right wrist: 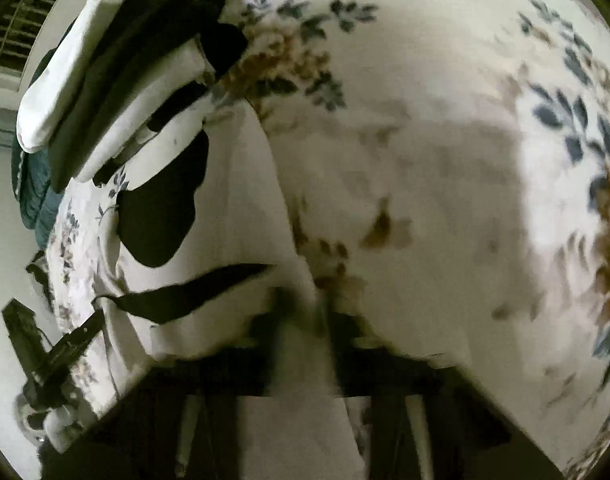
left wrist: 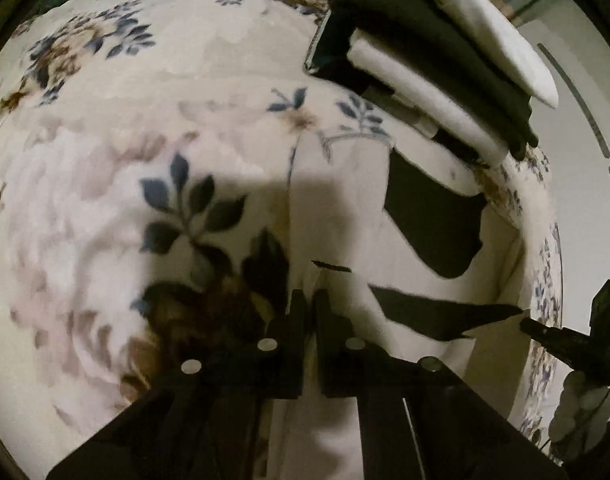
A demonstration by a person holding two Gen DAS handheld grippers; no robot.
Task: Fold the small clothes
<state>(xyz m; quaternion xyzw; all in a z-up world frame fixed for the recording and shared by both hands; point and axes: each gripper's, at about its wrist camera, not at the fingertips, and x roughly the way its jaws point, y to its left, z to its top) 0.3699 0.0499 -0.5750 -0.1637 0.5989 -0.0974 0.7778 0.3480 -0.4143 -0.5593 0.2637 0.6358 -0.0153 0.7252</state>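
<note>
Floral bedspread [left wrist: 105, 128] fills both views beneath my fingers. My left gripper [left wrist: 309, 312] is pinched together on an edge of the white garment [left wrist: 345, 208], which lies just ahead and to its right, marked with black patches. My right gripper [right wrist: 305, 312] appears closed on the same cloth, though blur obscures it. Step, as judged: mid-fold; next, carry both held edges across together. Stacked folded clothes [left wrist: 437, 52] sit beyond.

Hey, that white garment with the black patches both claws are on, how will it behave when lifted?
The white garment will probably hang floppy: it already creases and drapes over the floral bedspread. It looks thin, so likely light. Held only at one edge by the left claw and right claw, its far end should sag.
</note>
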